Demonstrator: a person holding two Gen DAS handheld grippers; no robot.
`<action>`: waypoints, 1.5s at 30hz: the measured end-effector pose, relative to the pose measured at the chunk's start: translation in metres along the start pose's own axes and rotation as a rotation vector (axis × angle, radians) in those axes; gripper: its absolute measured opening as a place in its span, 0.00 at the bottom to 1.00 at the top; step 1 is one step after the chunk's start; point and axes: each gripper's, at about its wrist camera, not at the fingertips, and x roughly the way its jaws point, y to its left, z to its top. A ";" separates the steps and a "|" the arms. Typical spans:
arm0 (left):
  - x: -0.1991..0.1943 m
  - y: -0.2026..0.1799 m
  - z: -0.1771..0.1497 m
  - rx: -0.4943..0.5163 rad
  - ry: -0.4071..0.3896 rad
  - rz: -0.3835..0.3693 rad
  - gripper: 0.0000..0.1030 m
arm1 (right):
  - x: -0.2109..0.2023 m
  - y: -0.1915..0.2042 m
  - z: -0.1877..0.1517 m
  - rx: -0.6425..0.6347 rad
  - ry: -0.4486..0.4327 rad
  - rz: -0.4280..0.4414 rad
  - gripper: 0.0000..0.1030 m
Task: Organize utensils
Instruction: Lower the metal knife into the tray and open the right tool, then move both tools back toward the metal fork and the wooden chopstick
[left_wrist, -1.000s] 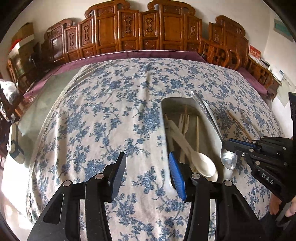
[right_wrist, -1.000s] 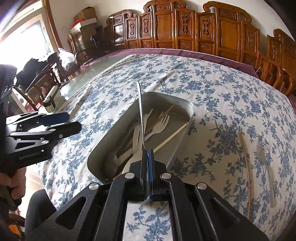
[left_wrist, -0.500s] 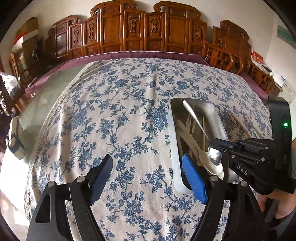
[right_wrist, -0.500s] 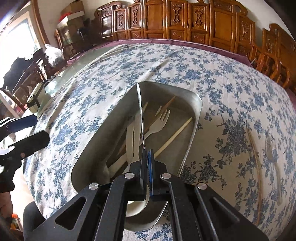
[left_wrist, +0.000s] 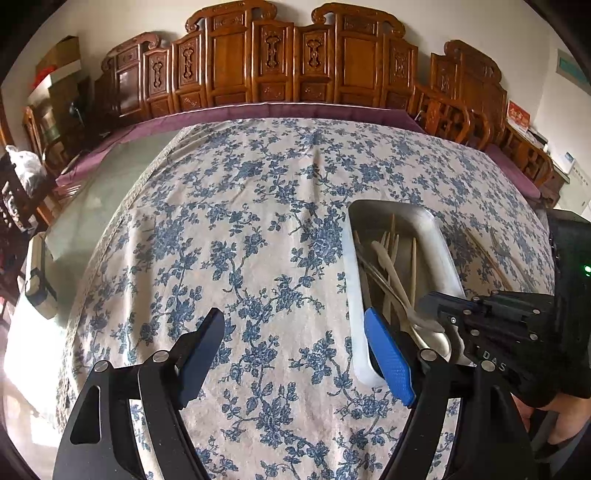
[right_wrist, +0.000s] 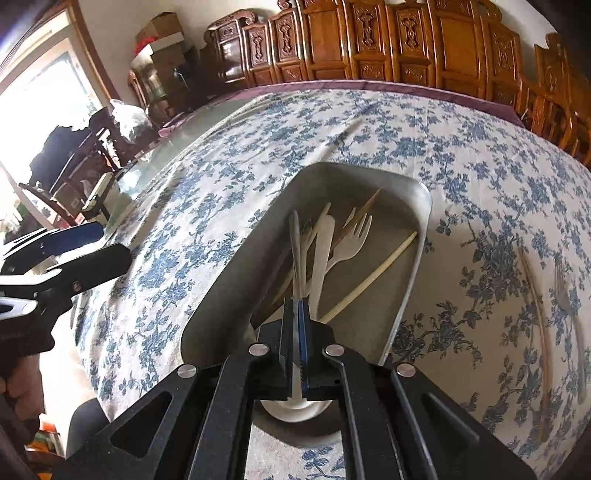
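My right gripper (right_wrist: 295, 314) is clamped on the metal spoon (right_wrist: 294, 236) over the tray (right_wrist: 424, 206); my left gripper (left_wrist: 291, 343) gapes empty above the tablecloth (left_wrist: 258, 206)

Left gripper (left_wrist: 293, 341) jaws now stand wide apart, up from a narrower gap, nothing between them. Right gripper (right_wrist: 295, 317) sits lower, down inside the metal tray (right_wrist: 421, 206). The metal spoon (right_wrist: 294, 240) it clamps no longer angles above the rim; the handle lies among the utensils.
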 end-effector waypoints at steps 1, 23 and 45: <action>-0.001 -0.003 0.001 0.003 -0.001 -0.002 0.73 | -0.005 0.000 -0.001 -0.010 -0.009 0.004 0.05; -0.005 -0.117 0.006 0.136 0.000 -0.113 0.73 | -0.139 -0.137 -0.070 -0.004 -0.134 -0.177 0.13; 0.050 -0.221 0.008 0.207 0.067 -0.169 0.73 | -0.073 -0.266 -0.055 0.048 -0.034 -0.230 0.24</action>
